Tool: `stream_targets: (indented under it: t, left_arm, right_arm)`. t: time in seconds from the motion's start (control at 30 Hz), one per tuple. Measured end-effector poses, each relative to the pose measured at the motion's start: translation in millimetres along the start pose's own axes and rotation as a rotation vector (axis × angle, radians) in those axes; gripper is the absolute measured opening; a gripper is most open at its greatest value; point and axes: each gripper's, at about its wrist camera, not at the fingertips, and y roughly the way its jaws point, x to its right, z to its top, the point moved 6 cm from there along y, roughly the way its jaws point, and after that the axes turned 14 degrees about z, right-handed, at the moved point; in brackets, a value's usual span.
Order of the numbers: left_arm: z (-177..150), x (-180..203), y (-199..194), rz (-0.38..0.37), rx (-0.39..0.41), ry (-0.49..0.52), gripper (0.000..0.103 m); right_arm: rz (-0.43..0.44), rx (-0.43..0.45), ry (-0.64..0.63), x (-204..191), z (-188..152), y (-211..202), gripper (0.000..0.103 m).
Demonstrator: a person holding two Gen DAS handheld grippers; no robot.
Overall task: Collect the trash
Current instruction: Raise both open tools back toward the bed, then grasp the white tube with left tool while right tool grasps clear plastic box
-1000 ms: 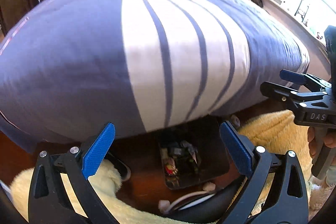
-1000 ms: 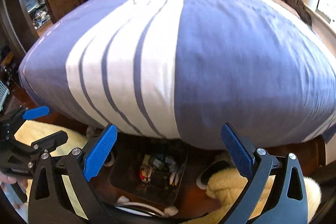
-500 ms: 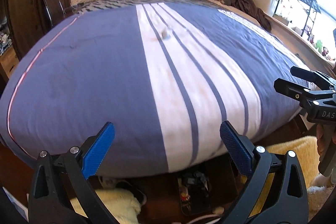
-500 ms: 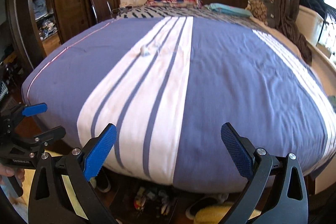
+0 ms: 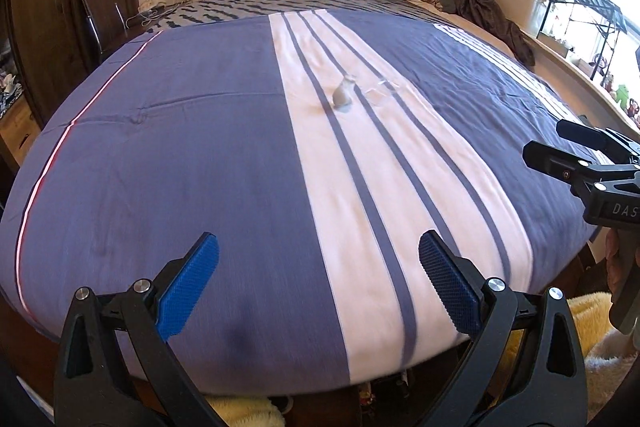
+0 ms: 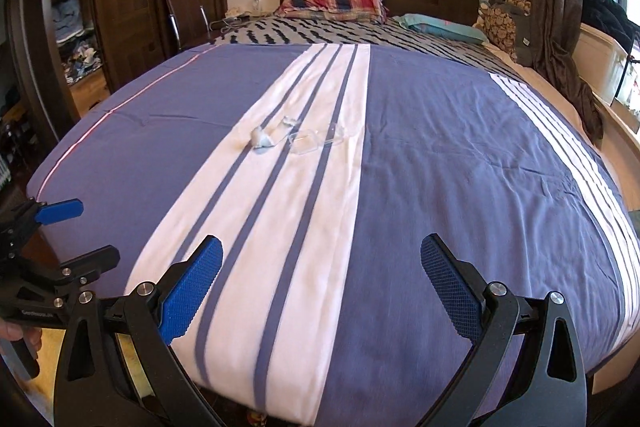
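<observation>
Right wrist view: both hand-held grippers, left (image 6: 60, 231) and right (image 6: 320, 283), gape empty short of a crumpled tissue (image 6: 261, 139) and clear wrapper (image 6: 316, 139) on the bed (image 6: 460, 187); the flimsy wrapper may slip.

Crumpled tissue (image 6: 261, 140) beside clear wrapper (image 6: 316, 139)

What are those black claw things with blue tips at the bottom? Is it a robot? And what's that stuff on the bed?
Not a robot. A person holds two hand tools, one in each hand, and each carries a camera looking out along its fingers. One picture comes from the left gripper, the other from the right gripper. Both stand open and hold nothing. Each camera also glimpses the other tool at its edge. They look over a big bed with a blue and white striped cover. On the white stripe lie a small crumpled pale-grey wad and a clear plastic wrapper beside it. That is probably the trash to pick up.
</observation>
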Motion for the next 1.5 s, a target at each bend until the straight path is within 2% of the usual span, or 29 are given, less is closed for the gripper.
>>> stream_targets:
  t: [0.37,0.5,0.7,0.9,1.0,1.07,1.1,1.23,1.5]
  left_arm:
    - [47.1,3.9,64.2,-0.013,-0.033,-0.005,0.095]
    - [67.8,17.2,85.2,-0.028,-0.022,0.03,0.094]
    - [97.5,36.0,121.8,-0.05,-0.032,0.046,0.076]
    - [117.9,55.1,150.1,-0.067,-0.04,0.065,0.053]
    - [122.4,63.4,159.4,-0.08,-0.053,0.087,0.039]
    - [122.8,65.7,164.7,-0.089,-0.064,0.094,0.022]
    - [121.8,66.2,166.6,-0.093,-0.069,0.096,0.018]
    - [119.6,65.7,165.2,-0.1,-0.061,0.101,0.016]
    - [118.8,30.7,154.2,-0.037,-0.04,0.073,0.016]
  right_arm:
    - [-0.014,-0.055,0.038,29.4,27.2,61.4,0.099]
    - [-0.024,-0.049,0.064,41.4,38.9,77.3,0.099]
    - [-0.035,-0.03,0.09,58.3,57.9,90.8,0.099]
    - [-0.042,-0.029,0.096,74.3,67.7,102.0,0.099]
    - [-0.044,-0.036,0.097,79.0,69.6,107.4,0.099]
    - [-0.044,-0.038,0.101,80.6,70.6,110.5,0.099]
    - [-0.044,-0.04,0.102,80.5,70.7,111.9,0.099]
    - [-0.034,-0.059,0.097,75.3,70.5,122.2,0.099]
    - [0.002,-0.116,0.073,55.6,75.6,154.3,0.099]
